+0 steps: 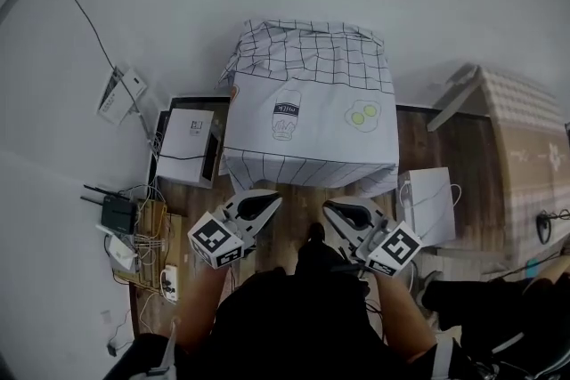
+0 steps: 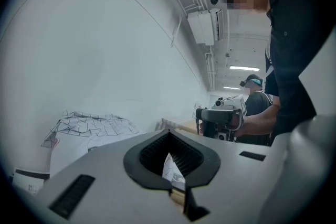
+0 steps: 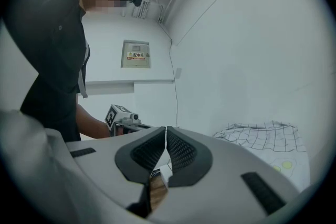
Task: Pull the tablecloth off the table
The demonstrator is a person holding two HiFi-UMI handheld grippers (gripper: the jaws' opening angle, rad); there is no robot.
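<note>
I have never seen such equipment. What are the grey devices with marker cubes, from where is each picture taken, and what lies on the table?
No robot here: a person holds a grey two-jaw gripper in each hand. The head view, from a camera on the person's head, looks down on the left gripper and right gripper. The other two pictures come from cameras riding on those grippers, looking along their jaws. A white tablecloth with a black grid border, printed with a bottle and a fried egg, covers the table. Both grippers are shut; the left pinches a white sliver, apparently the cloth's edge.
</note>
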